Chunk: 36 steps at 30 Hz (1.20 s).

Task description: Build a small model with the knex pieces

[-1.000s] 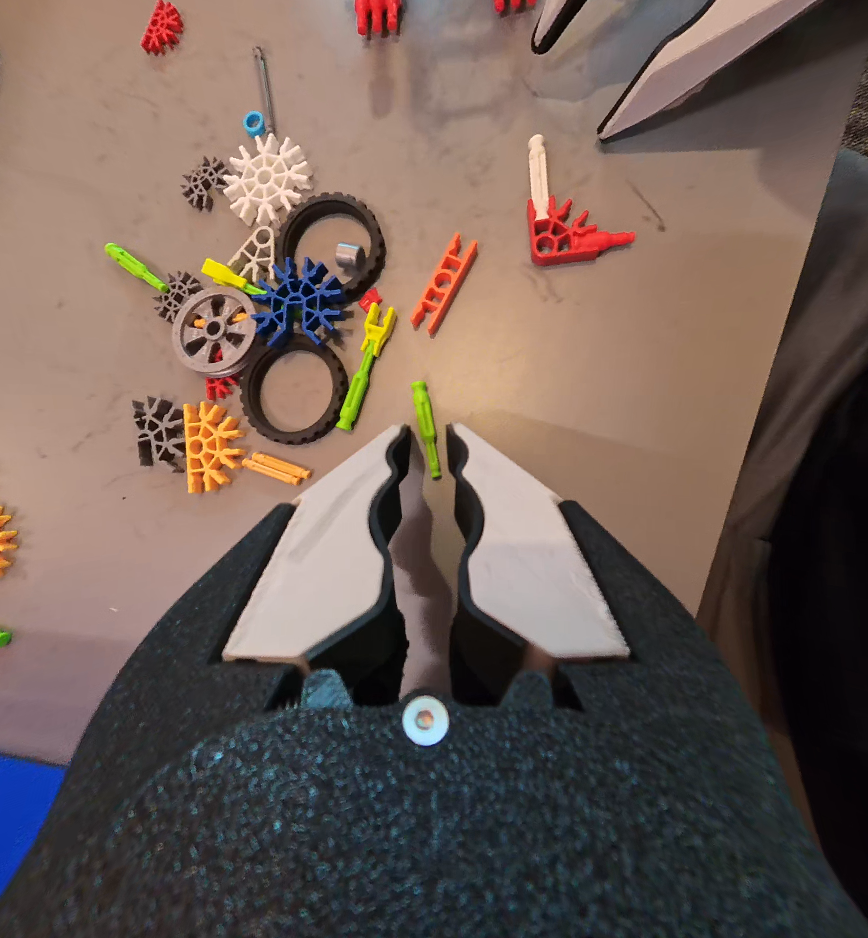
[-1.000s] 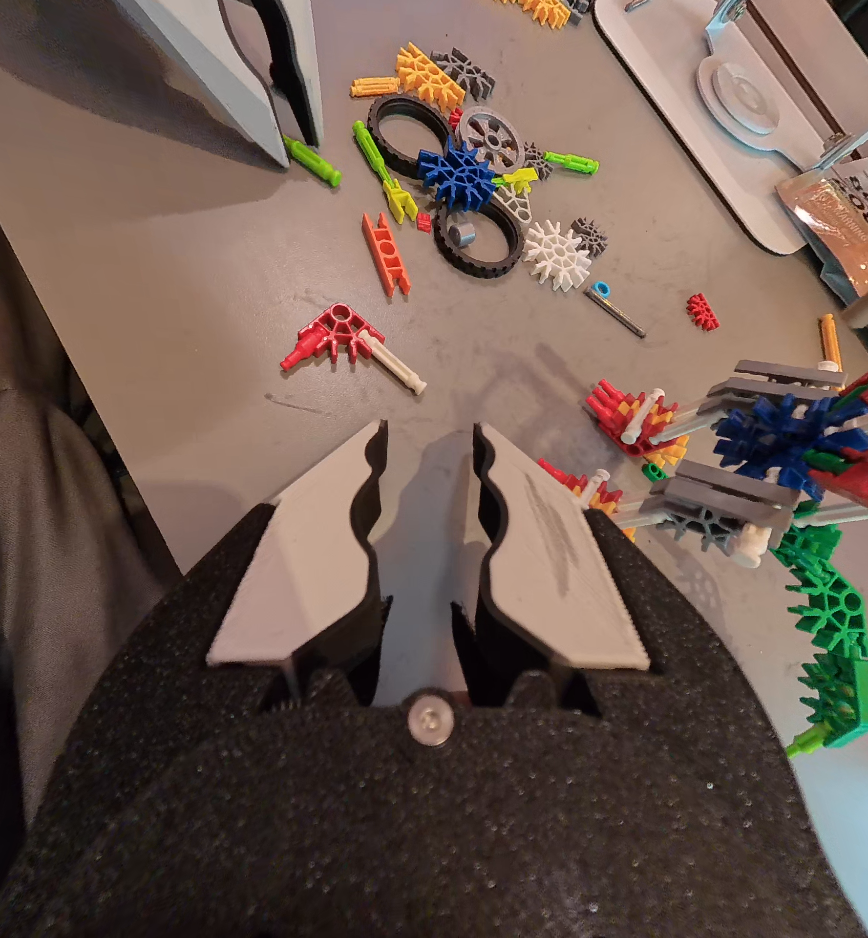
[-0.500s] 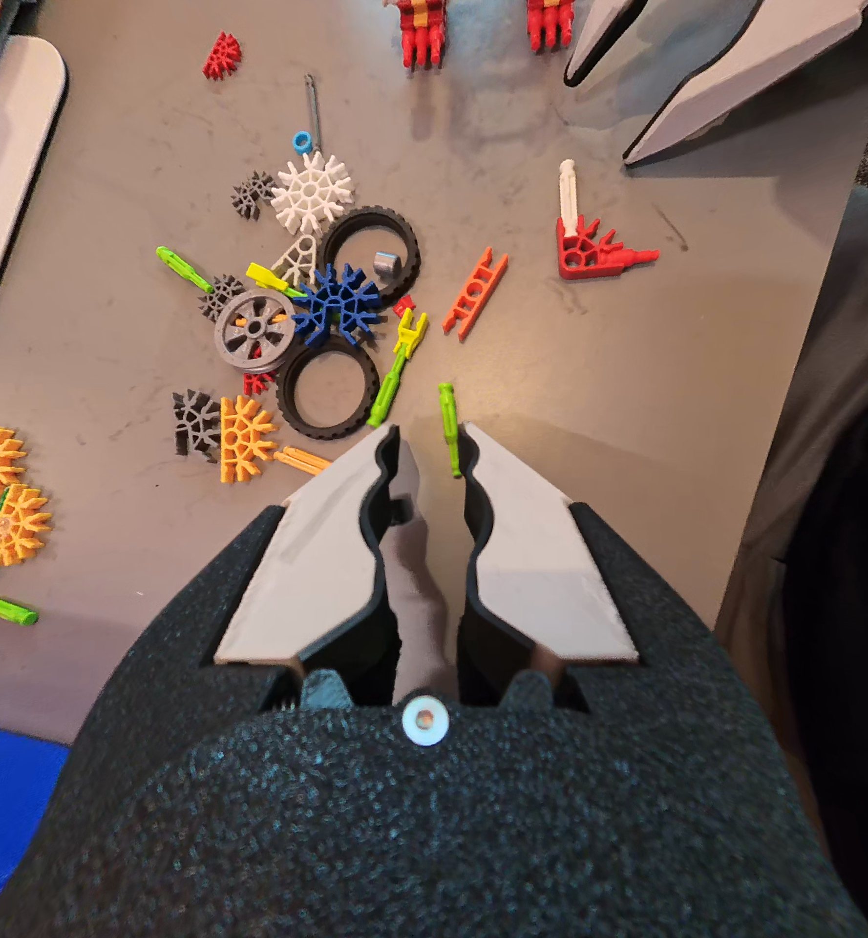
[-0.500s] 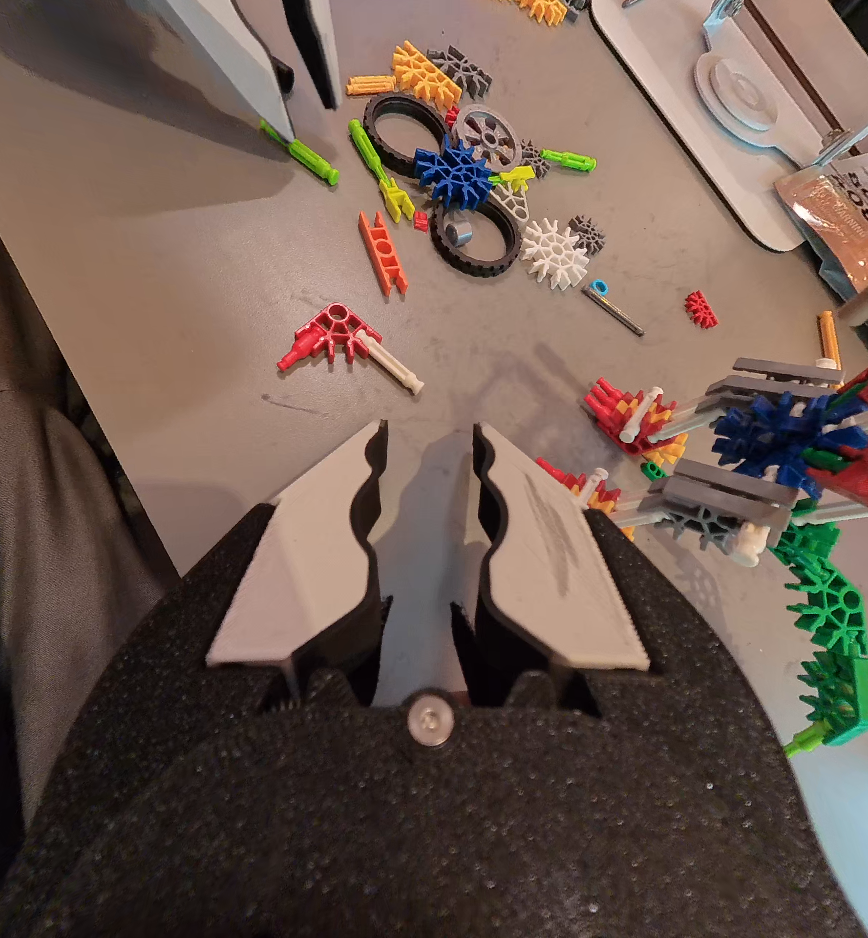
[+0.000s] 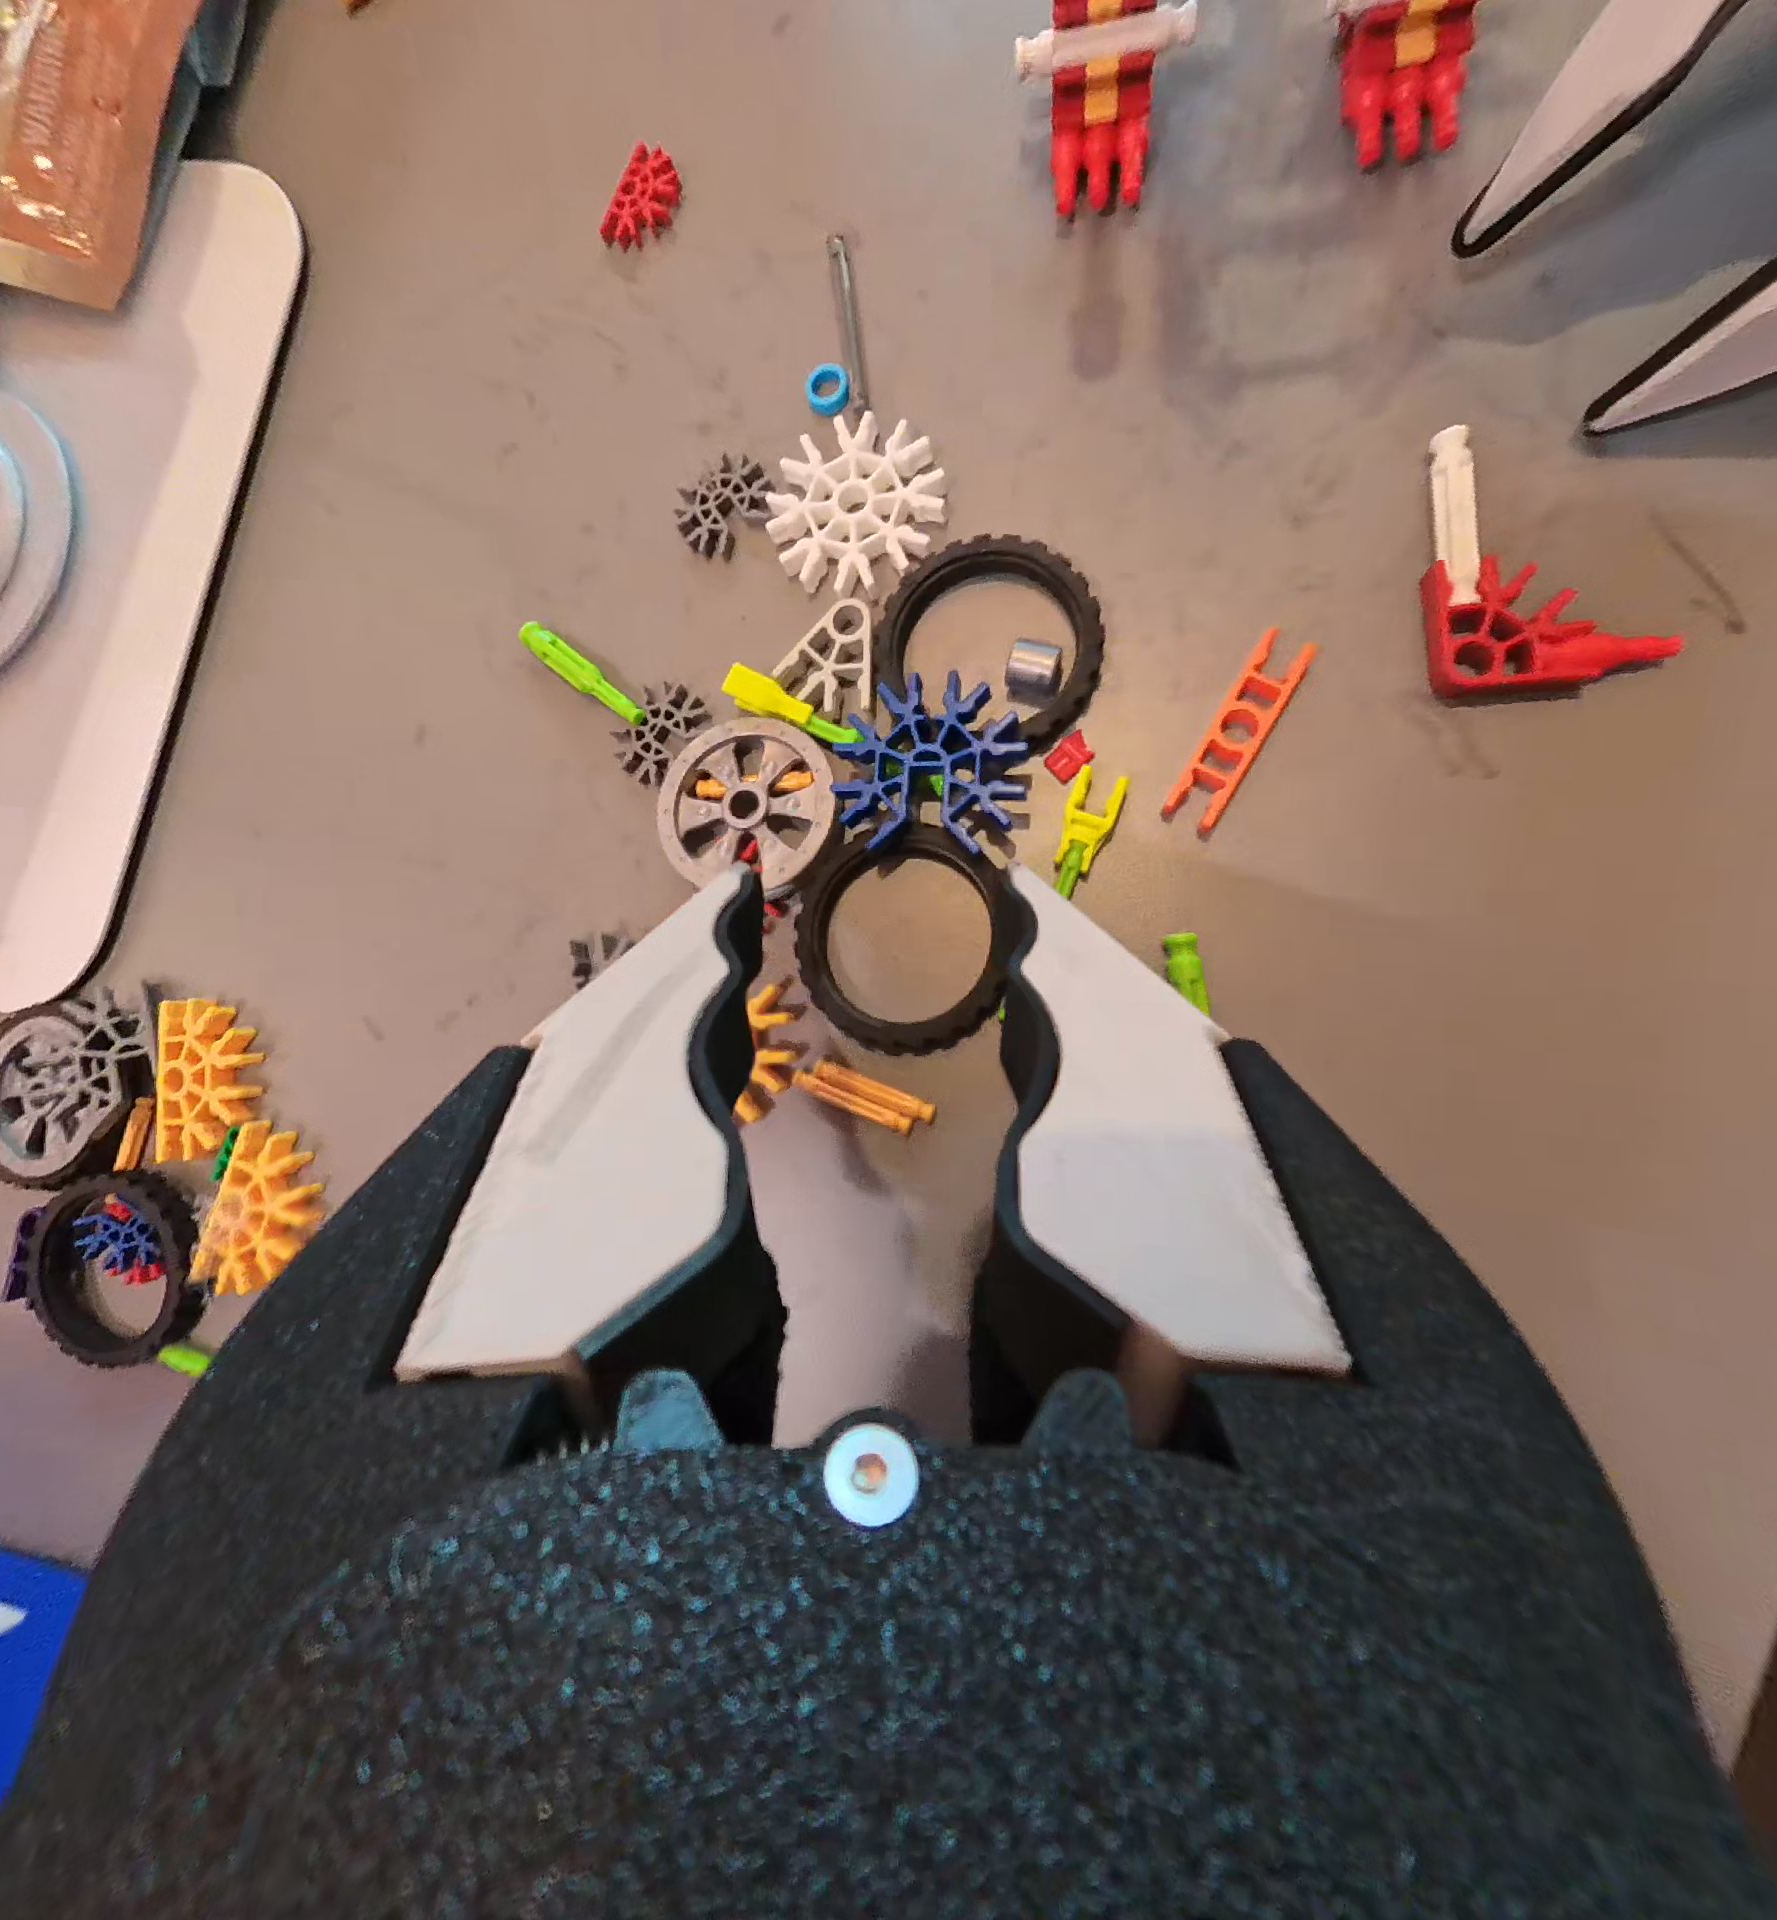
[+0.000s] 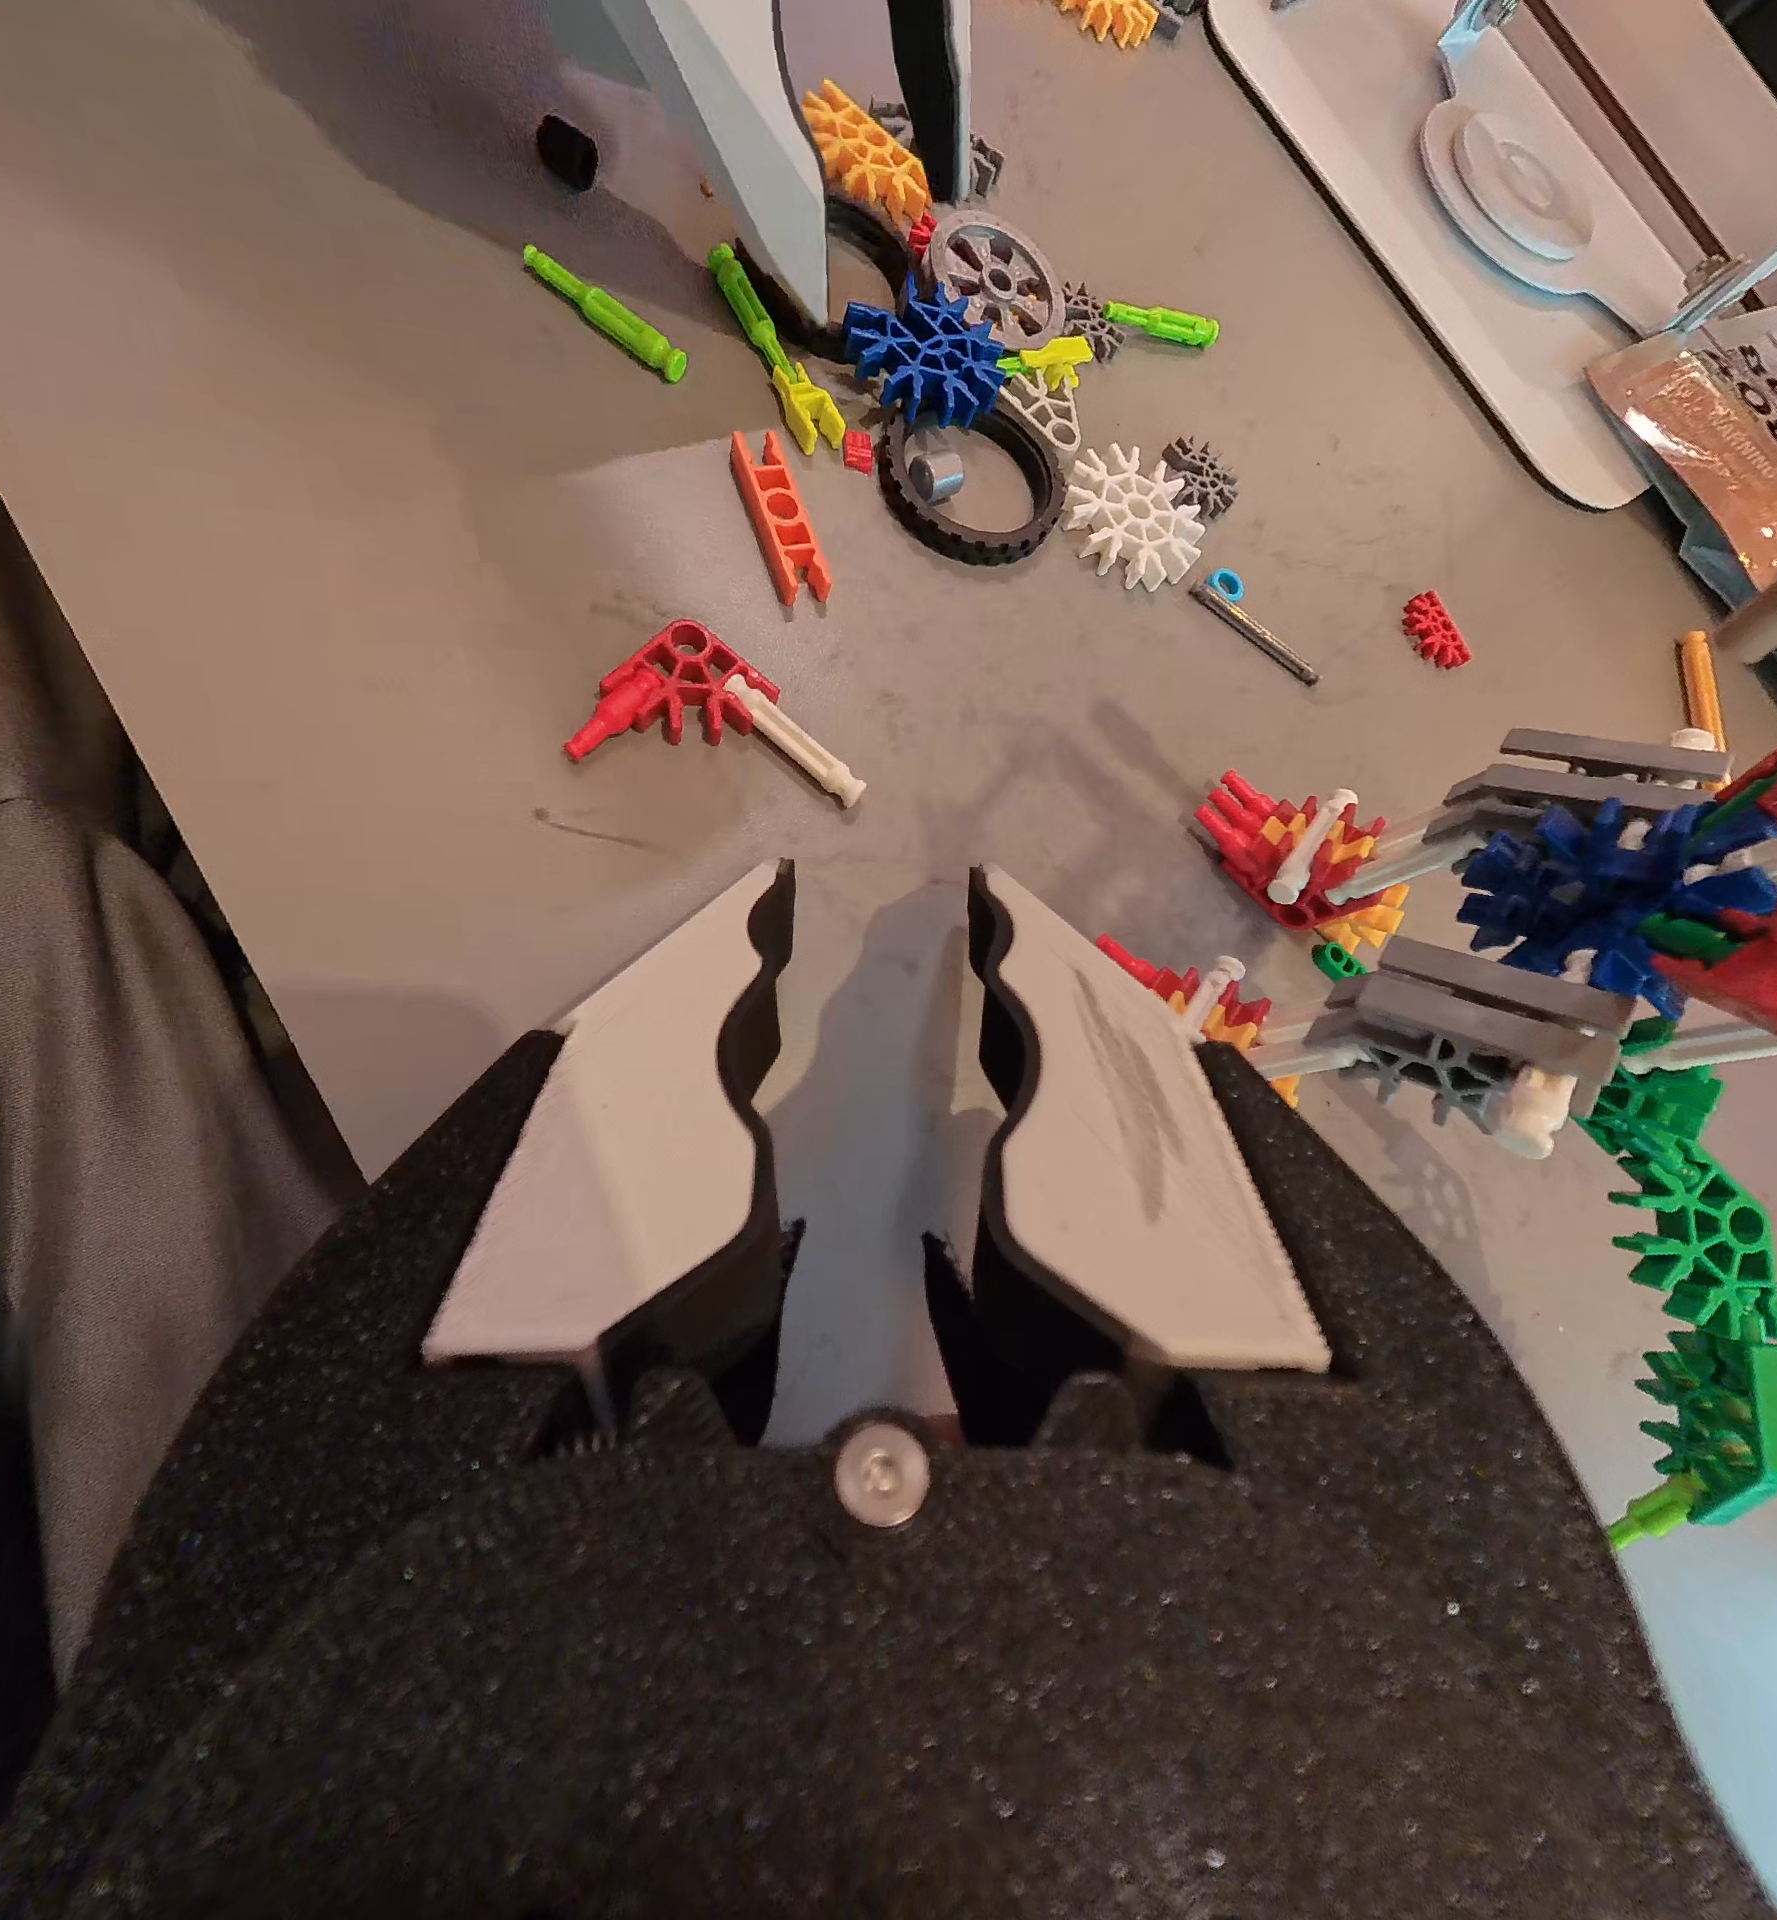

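Black rubber is what sits between my left gripper (image 5: pixel 879 904) fingers: a small black tyre (image 5: pixel 905 948), flat on the grey table (image 5: pixel 1486 1039), with my jaws spread wide to either side of it and not yet pressing, so I hold nothing; from the right wrist view one finger looks to stand just at the tyre's edge, though I cannot tell if it touches.

The risk, as I judge it, is the clutter packed against that ring; at its 12 o'clock a blue snowflake connector (image 5: pixel 931 764) overlaps the rim, and at 10 o'clock a grey spoked wheel (image 5: pixel 747 805) lies right by my left fingertip; closing here could pinch either one along with the tyre, or drag them; an orange fan connector (image 5: pixel 768 1049) and orange rods (image 5: pixel 868 1096) at 7 o'clock lie just under my finger and could snag; soft rubber may also squash and pop out sideways.

My right gripper (image 6: pixel 879 883) hovers over bare table, part open and empty; a red corner connector (image 6: pixel 686 681) with a white rod (image 6: pixel 801 748) lies at its 11 o'clock, well clear; a built model (image 6: pixel 1590 904) of blue, red, grey and green pieces stands close at 3 o'clock.

Further from the tyre, at 12 o'clock, are a second tyre (image 5: pixel 993 634) with a small grey sleeve (image 5: pixel 1035 663) inside it, and a white snowflake connector (image 5: pixel 856 501); an orange ladder piece (image 5: pixel 1239 727) lies at 2 o'clock.
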### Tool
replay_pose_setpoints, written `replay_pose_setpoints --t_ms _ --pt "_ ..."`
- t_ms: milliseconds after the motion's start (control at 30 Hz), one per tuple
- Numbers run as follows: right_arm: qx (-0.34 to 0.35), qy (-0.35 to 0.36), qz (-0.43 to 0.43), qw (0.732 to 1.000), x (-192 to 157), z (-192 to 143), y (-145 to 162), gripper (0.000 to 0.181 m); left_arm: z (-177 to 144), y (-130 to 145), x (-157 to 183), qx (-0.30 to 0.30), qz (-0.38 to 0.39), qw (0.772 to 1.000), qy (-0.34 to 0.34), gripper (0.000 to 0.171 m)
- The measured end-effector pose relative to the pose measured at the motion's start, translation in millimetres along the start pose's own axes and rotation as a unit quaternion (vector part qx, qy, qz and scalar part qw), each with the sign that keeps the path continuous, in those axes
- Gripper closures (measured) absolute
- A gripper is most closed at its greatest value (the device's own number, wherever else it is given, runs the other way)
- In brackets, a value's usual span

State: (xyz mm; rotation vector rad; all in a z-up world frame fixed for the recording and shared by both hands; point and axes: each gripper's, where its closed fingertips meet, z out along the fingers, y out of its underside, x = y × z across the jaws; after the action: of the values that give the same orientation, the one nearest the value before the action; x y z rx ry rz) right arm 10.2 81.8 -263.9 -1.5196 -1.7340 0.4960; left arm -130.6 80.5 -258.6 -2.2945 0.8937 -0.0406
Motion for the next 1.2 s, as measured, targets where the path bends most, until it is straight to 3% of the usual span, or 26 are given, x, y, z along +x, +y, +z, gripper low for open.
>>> replay_pose_setpoints --t_ms 133,200,333,500,600,733,933,1067,1200 --pt "0.0 -0.003 0.002 1.0 0 0 0 0.149 7 -6 0 0.011 -0.007 1.0 0.019 0.133" --pt "0.0 -0.005 0.002 1.0 0 0 0 0.149 11 -10 1 0.014 -0.002 1.0 0.028 0.155" --pt "0.001 -0.005 0.001 1.0 -1 0 0 0.149 18 -9 -15 -0.008 0.011 1.0 -0.011 0.171" --pt "0.004 -0.005 0.001 1.0 -1 -1 -1 0.149 11 -14 -48 -0.009 0.001 0.997 -0.078 0.171" --pt "0.005 -0.007 0.0 1.0 -1 -1 -1 0.149 12 -12 -54 -0.018 -0.018 0.997 -0.078 0.152" --pt "0.008 -0.005 -0.001 1.0 -1 -2 -2 0.149 15 -10 -55 -0.026 -0.02 0.996 -0.079 0.14" --pt "0.007 -0.007 -0.002 1.0 -2 -2 -2 0.149 24 -3 -51 -0.053 -0.024 0.997 -0.06 0.141" --pt "0.007 -0.004 -0.003 1.0 -1 -1 -2 0.149 30 -4 -64 -0.045 -0.034 0.995 -0.077 0.153" --pt "0.007 -0.005 -0.002 1.0 -1 -2 -2 0.149 22 -7 -72 -0.035 -0.022 0.993 -0.113 0.15"
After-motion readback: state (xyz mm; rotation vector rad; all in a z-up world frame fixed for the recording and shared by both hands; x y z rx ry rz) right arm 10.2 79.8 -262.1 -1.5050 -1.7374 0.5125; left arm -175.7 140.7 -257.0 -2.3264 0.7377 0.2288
